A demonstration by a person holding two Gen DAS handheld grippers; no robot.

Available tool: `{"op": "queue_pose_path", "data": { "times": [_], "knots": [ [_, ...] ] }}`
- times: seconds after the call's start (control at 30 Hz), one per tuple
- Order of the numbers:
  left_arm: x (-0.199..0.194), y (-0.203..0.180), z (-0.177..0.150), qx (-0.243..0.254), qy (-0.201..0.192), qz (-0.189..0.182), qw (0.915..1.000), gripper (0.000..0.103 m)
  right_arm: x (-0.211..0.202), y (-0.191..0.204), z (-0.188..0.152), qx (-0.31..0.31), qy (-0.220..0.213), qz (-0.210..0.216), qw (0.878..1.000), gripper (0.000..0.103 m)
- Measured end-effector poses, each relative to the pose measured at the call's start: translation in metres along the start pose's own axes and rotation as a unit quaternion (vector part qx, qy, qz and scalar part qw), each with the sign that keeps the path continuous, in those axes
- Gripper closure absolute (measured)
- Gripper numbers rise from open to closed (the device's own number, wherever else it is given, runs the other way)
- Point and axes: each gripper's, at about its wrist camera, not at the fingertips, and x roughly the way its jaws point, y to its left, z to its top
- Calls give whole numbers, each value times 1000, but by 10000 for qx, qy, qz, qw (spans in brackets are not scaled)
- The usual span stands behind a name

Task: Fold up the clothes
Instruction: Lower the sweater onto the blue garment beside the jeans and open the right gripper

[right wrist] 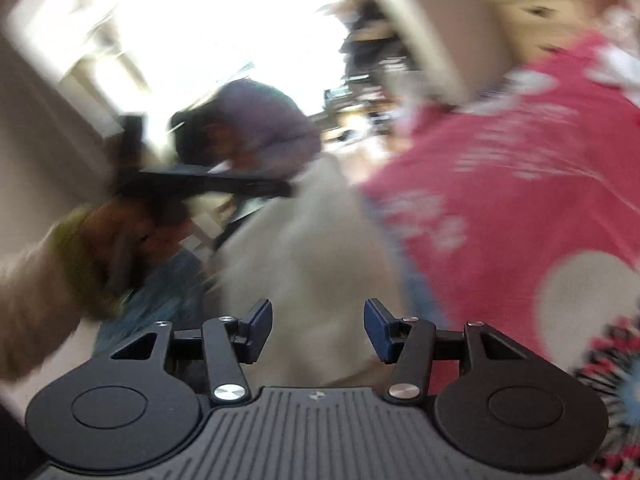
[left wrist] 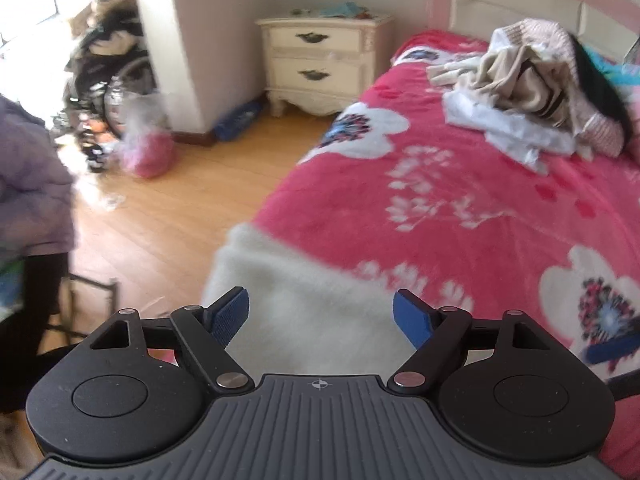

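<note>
A white fluffy garment [left wrist: 296, 280] lies over the near corner of the bed, on a pink flowered blanket [left wrist: 460, 184]. My left gripper [left wrist: 322, 314] hovers just above it, jaws wide open, with the fluffy cloth showing in the gap and the pads not pressing on it. The right wrist view is badly blurred. There my right gripper [right wrist: 319, 330] stands open over the same white garment [right wrist: 304, 240], beside the pink blanket [right wrist: 520, 160]. A heap of unfolded clothes [left wrist: 532, 92] sits near the headboard.
A cream nightstand [left wrist: 320, 60] stands by the bed's head. The wood floor [left wrist: 168, 220] holds a pink bag [left wrist: 148, 156] and clutter near a wheelchair. A person in a purple jacket [left wrist: 28, 184] stands at the left and appears bent over [right wrist: 260, 120] in the right wrist view.
</note>
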Motion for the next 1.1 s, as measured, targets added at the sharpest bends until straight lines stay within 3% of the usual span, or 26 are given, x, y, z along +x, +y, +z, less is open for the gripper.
{"op": "queue_pose_path", "data": {
  "times": [0.1, 0.2, 0.3, 0.4, 0.5, 0.57, 0.67, 0.87, 1.0, 1.1],
  "knots": [
    [8, 11, -14, -375, 500, 381, 9973, 26, 43, 6, -15, -164, 479, -25, 9987, 51],
    [23, 22, -28, -732, 794, 540, 9927, 25, 83, -8, -35, -221, 864, -599, 9942, 59],
    [34, 28, -35, -968, 851, 556, 9901, 21, 73, -3, -21, -94, 1023, -755, 9918, 69],
    [24, 31, -33, -1079, 758, 566, 9896, 27, 44, 12, -11, -486, 647, -799, 9935, 69],
    [16, 28, -33, -931, 593, 658, 9917, 27, 49, 18, -4, -778, 362, -1150, 9897, 70],
    [17, 28, -33, -923, 534, 778, 9913, 28, 70, 1, -9, -737, 556, -1496, 9844, 71],
    [14, 27, -28, -1182, 291, 630, 9906, 34, 77, -18, -12, -334, 564, -1312, 9892, 72],
    [39, -3, 7, -577, -376, 114, 9976, 33, 77, -10, -9, -326, 565, -1459, 9871, 72],
    [81, -11, 14, -676, -248, 166, 9973, 30, 74, -13, -10, -283, 520, -1484, 9872, 72],
    [65, -18, 9, -666, -332, 258, 9969, 32, 73, -15, -13, -313, 477, -1442, 9879, 72]
  ]
}}
